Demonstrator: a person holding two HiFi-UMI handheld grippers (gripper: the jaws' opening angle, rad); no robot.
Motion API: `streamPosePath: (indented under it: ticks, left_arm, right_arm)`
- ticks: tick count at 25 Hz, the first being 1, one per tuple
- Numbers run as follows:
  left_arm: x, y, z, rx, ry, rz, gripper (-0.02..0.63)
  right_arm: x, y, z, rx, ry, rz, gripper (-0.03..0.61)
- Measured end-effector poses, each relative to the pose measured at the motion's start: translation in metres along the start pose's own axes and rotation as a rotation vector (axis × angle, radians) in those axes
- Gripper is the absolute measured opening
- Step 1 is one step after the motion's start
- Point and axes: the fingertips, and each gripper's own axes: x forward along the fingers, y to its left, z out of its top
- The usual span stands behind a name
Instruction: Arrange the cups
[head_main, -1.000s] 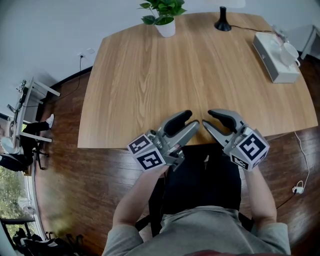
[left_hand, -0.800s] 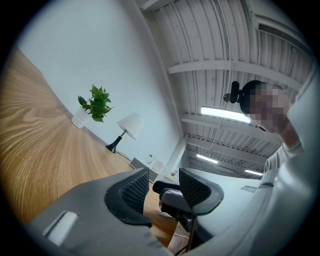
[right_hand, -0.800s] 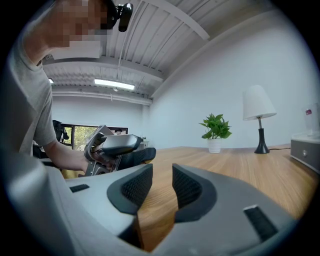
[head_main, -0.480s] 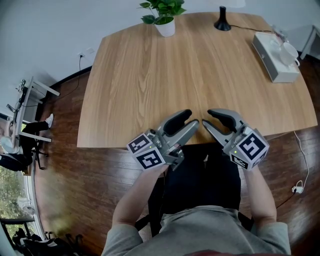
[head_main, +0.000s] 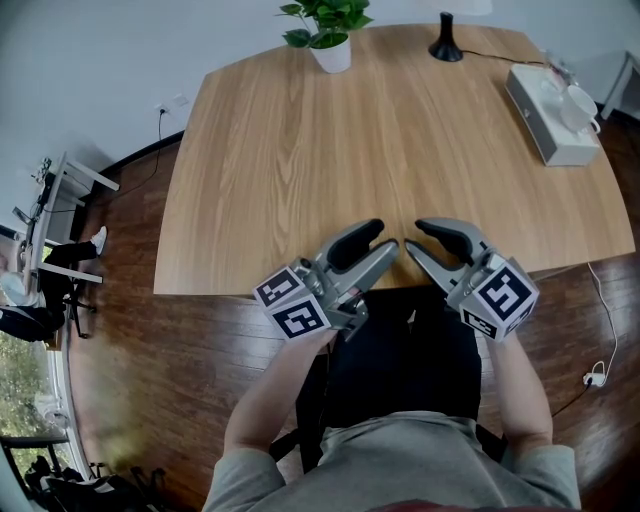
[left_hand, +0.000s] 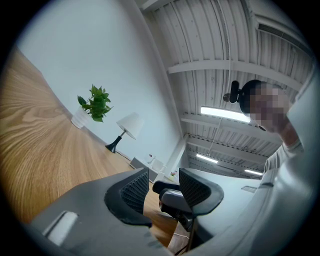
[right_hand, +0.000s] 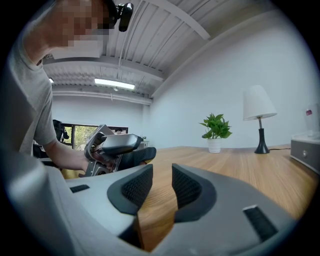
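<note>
While the left gripper (head_main: 385, 238) and right gripper (head_main: 414, 236) hang empty, jaws apart, the cup (head_main: 580, 103) sits on a box (head_main: 545, 130) at two o'clock, nearer the right.

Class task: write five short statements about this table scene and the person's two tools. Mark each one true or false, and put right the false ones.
1. The left tool is clamped on an object. False: its jaws stand apart with nothing between them.
2. A potted plant stands at the far edge of the table. True.
3. The right tool is shut tight. False: there is a clear gap between its jaws, and they are empty.
4. A white box sits near the table's far right corner. True.
5. Both tools are at the table's near edge. True.
</note>
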Motion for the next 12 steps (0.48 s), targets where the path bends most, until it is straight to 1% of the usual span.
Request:
streamPosePath:
  ticks: [12]
  left_arm:
    - [0.0005,-0.0007,-0.0007,0.004,0.003,-0.003,0.189]
  right_arm:
    - [0.0001,0.0011,-0.0015,-0.007,0.007,0.0,0.118]
